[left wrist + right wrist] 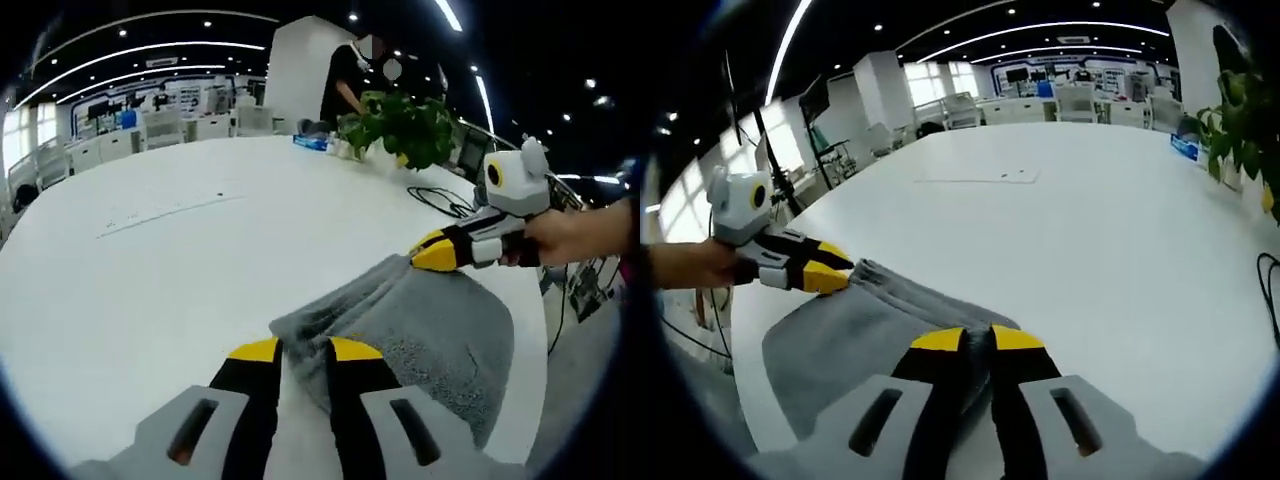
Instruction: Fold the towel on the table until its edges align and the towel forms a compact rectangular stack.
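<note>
Your left gripper (pixel 305 350) has its jaws pressed together on one corner of the grey towel (pixel 420 330), and your right gripper (pixel 977 340) pinches the other corner of the same folded edge; each shows in the other's view, the right gripper (pixel 440 255) coming in beside a hand (pixel 560 238), the left gripper (pixel 825 272) likewise at the towel (pixel 855 335)'s far corner; the held edge runs straight between your two pairs of jaws, so the towel's long axis lies across you from one gripper to the other, and the rest of the cloth trails back from that edge toward the near rim of the white surface (pixel 150 270). The cloth looks already doubled, though the fisheye bend makes it hard to tell how well the under layer matches. The move ahead turns on that held line; both grippers stand equally close to it, so neither needs to lead. Ahead of the jaws the surface (pixel 1070 220) lies bare and wide; the open room is forward, away from you. Behind, the towel sits near the surface's edge, so pulling back risks it sliding off. A black cable (pixel 440 200) and a potted plant (pixel 400 128) stand well apart toward the far side; keep the fold short of them.
</note>
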The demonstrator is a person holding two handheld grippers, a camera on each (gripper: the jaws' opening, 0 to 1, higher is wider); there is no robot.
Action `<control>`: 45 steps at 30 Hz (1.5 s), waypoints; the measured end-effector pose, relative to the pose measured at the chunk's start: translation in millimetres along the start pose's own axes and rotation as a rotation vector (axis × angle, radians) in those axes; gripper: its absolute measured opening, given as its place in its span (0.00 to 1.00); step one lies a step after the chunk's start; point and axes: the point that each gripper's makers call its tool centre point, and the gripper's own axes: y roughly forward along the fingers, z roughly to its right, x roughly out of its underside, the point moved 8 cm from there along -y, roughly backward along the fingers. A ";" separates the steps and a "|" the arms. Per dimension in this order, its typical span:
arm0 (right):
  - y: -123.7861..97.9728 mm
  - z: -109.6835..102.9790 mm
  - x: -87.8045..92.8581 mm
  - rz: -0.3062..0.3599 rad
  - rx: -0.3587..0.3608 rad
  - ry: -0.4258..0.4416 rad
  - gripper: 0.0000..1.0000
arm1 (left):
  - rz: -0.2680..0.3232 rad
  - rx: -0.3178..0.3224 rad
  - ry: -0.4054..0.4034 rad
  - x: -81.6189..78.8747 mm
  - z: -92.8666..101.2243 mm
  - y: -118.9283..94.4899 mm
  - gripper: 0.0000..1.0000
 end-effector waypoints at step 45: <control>-184.8 -76.2 67.0 0.110 -0.075 -0.148 0.41 | 0.164 -0.105 -0.038 57.8 74.8 -177.3 0.71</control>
